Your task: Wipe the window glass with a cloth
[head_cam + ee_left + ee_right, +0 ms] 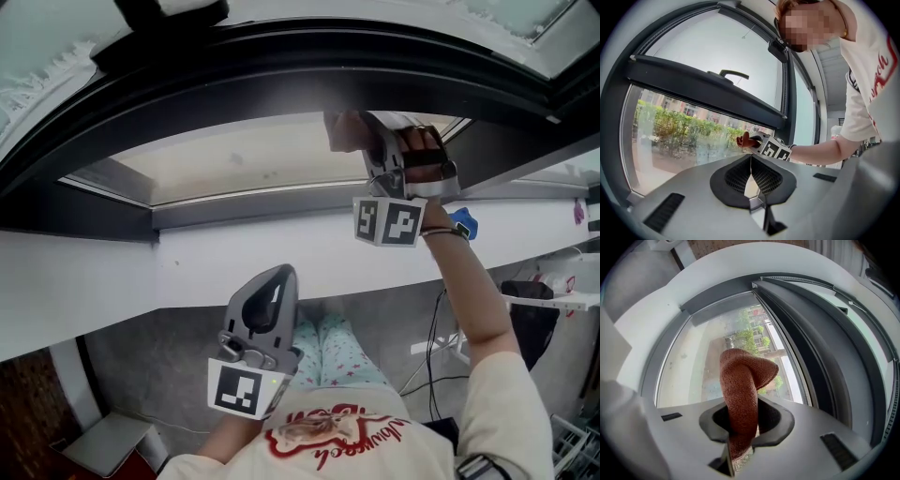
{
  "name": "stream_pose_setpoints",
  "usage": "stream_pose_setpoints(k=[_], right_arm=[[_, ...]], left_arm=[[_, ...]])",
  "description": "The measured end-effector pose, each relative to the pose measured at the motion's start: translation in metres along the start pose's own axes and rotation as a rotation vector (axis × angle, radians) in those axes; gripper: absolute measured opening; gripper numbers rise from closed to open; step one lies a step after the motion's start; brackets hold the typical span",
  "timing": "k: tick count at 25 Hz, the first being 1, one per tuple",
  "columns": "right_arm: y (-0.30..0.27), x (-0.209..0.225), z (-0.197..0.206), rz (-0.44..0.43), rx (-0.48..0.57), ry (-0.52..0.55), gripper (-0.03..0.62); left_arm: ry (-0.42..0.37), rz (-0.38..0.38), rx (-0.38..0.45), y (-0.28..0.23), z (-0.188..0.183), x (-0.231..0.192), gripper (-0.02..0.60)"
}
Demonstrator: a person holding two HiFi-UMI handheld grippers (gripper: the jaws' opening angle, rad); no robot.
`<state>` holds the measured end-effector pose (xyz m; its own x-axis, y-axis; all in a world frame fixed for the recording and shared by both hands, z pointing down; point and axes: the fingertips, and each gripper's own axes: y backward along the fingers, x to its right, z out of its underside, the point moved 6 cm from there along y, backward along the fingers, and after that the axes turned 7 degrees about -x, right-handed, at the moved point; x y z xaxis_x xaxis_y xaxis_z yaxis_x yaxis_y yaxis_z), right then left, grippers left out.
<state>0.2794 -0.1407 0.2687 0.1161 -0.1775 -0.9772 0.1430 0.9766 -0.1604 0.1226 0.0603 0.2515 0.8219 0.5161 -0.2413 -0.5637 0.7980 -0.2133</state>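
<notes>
Left tool (279,274) sits low and near the body, above the grey floor (169,366). Its own view shows the left tool (751,174) with jaws together and nothing between them. That view alone also catches the right tool (761,143) from the side, with the red-brown cloth (743,140) poking out at the lower pane, and trees outside. Farther out, the white surface (187,272) runs left to right under the window. Beyond it the right tool (367,141) is raised to the window glass (244,164), right of centre. In the right gripper view the right tool (740,430) is clamped on the cloth (740,390), which stands up folded between the jaws, its far end right at the window glass (689,366); can't confirm actual contact. Dark frame (281,75) arches over the pane. Cables and a white rack on the floor at right.
</notes>
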Motion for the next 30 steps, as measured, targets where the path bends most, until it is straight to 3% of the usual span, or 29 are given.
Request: stream_pose_setpoints(k=[21, 24, 30], right_arm=[[-0.015, -0.074, 0.009, -0.058, 0.012, -0.062, 0.084], [-0.017, -0.089, 0.012, -0.104, 0.004, -0.051, 0.084], [-0.020, -0.103, 0.014, -0.097, 0.029, -0.041, 0.084]], left_arm=[[0.035, -0.066, -0.094, -0.009, 0.059, -0.013, 0.021], [0.027, -0.067, -0.097, -0.009, 0.062, -0.011, 0.021], [0.058, -0.073, -0.110, -0.014, 0.061, -0.009, 0.021]])
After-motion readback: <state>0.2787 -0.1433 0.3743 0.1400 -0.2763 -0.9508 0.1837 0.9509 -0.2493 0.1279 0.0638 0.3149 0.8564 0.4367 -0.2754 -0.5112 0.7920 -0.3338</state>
